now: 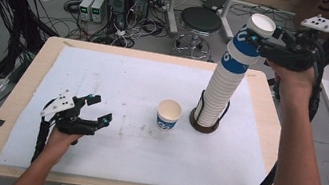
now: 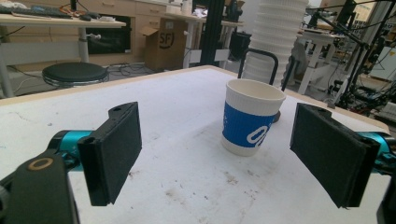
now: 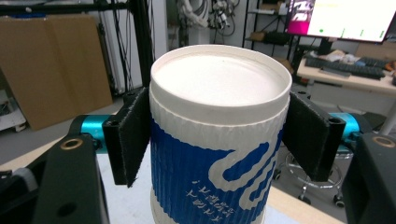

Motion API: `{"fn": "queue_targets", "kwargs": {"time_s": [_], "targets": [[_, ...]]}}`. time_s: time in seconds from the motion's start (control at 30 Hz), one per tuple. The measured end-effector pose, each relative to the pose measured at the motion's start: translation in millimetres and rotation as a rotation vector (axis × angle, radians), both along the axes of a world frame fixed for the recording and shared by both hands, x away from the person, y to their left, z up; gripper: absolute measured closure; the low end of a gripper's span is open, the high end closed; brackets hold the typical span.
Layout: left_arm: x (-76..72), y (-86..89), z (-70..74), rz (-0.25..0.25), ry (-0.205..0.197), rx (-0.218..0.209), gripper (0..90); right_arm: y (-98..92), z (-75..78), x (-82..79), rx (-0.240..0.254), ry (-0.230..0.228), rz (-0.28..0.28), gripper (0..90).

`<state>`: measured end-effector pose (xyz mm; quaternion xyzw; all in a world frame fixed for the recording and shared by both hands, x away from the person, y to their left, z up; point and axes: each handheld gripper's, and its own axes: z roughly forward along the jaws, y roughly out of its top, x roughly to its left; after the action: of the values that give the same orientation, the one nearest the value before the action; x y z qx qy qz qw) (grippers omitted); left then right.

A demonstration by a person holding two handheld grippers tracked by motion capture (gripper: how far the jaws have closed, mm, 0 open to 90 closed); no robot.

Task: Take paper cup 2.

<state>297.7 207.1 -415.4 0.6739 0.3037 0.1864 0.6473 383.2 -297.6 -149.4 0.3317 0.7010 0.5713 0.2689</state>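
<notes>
Pulling the next cup off the stack

Our right tongs [image 1: 262, 40] are clamped on the top cup [image 1: 249, 41] of the inverted stack [image 1: 219, 89], which stands in its black holder [image 1: 204, 124] at the right of the tabletop [image 1: 104, 77] — the cup sits tilted at the top and, as far as we can tell, is not yet free of the ones below. One cup [image 1: 168, 114] already stands upright mid-tabletop, just left of the holder. Our left tongs [image 1: 93, 109] hover apart and empty near the front left edge, facing that cup. We judge one cup done, the second half lifted — setting it down remains.
</notes>
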Motion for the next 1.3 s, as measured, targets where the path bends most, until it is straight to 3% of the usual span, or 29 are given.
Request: {"fn": "queue_targets", "kwargs": {"time_s": [0.47, 0.73, 1.03, 1.2, 1.3], "targets": [[-0.2, -2.1, -0.4, -0.009, 0.002, 0.001, 16.5, -10.6, 20.7, -26.4, 0.033, -0.097, -0.005, 29.2], [-0.6, -2.7, -0.2, -0.021, -0.010, 0.002, 16.8, -19.2, 19.8, -48.2, 0.030, -0.122, 0.006, 29.3], [-0.5, -3.9, -1.0, -0.026, -0.007, 0.003, 16.7, -28.1, 3.9, -80.8, 0.009, -0.145, 0.043, 29.3], [-0.7, -4.4, -1.1, -0.034, -0.008, -0.005, 16.6, -27.6, -12.7, -96.5, 0.016, -0.138, 0.087, 29.5], [-1.1, -4.7, -1.0, -0.035, -0.010, -0.005, 16.5, -25.2, -32.2, -102.1, 0.009, -0.118, 0.109, 29.5]]}}
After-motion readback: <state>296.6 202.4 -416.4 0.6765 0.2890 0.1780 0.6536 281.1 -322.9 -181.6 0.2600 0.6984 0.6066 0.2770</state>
